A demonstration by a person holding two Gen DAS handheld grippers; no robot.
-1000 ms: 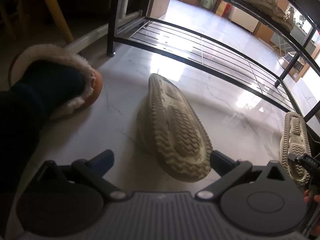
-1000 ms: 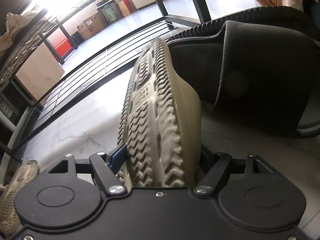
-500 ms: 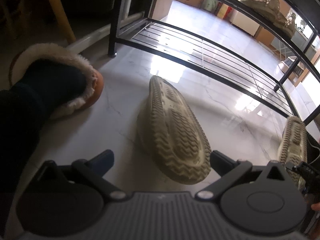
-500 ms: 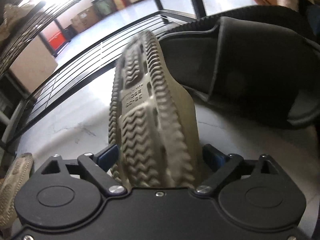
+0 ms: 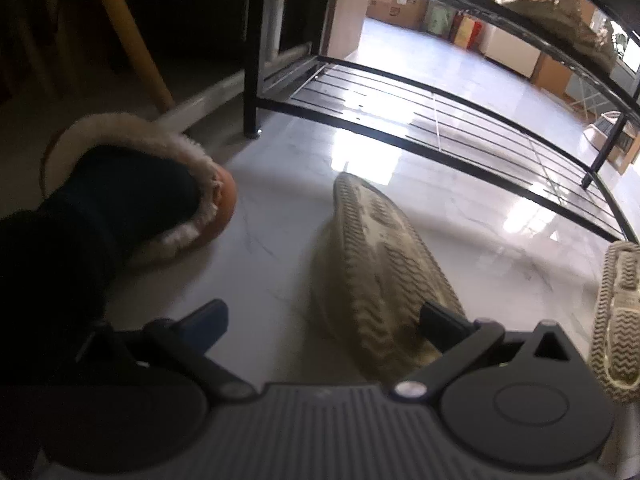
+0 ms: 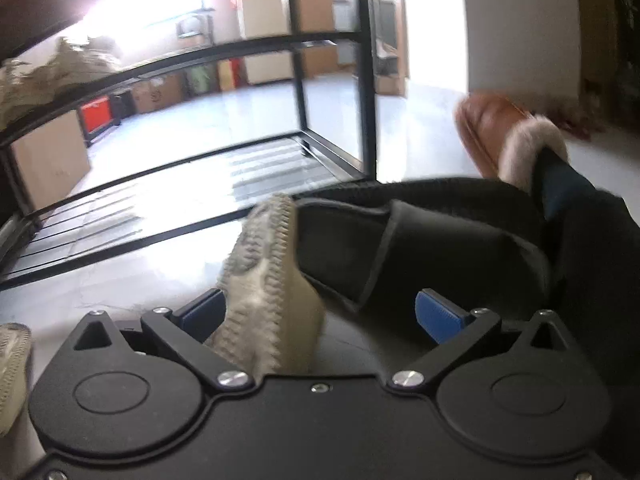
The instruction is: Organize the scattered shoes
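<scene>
L wrist cam: the left gripper (image 5: 322,320) hangs low over the pale glossy marble-look floor (image 5: 280,280), jaws spread wide and holding nothing. A beige foam shoe lying sole-up, zigzag tread showing (image 5: 384,268), rests on the floor between the two fingers, heel end just beside the right-hand finger; contact can't be told. A second beige shoe, same tread (image 5: 618,320), shows at the far right edge, tipped on its side. Behind them stands a black metal shoe rack w/ wire-bar shelves (image 5: 440,120); bottom shelf bare where visible, and beige footwear sits on the upper shelf (image 5: 560,4). Near left: a tan slipper w/ cream fleece lining (image 5: 188,204) worn on a foot in a dark sock.

R wrist cam, blurred: the right gripper (image 6: 320,314) has its jaws wide apart. The tipped-up beige shoe (image 6: 268,300) stands on edge between them, close against the left-hand finger and well clear of the other, so prob. not pinched. A black slide sandal w/ wide strap (image 6: 400,248) lies just beside it. Same slipper (image 6: 500,136) beyond; rack (image 6: 328,92) ahead.
</scene>
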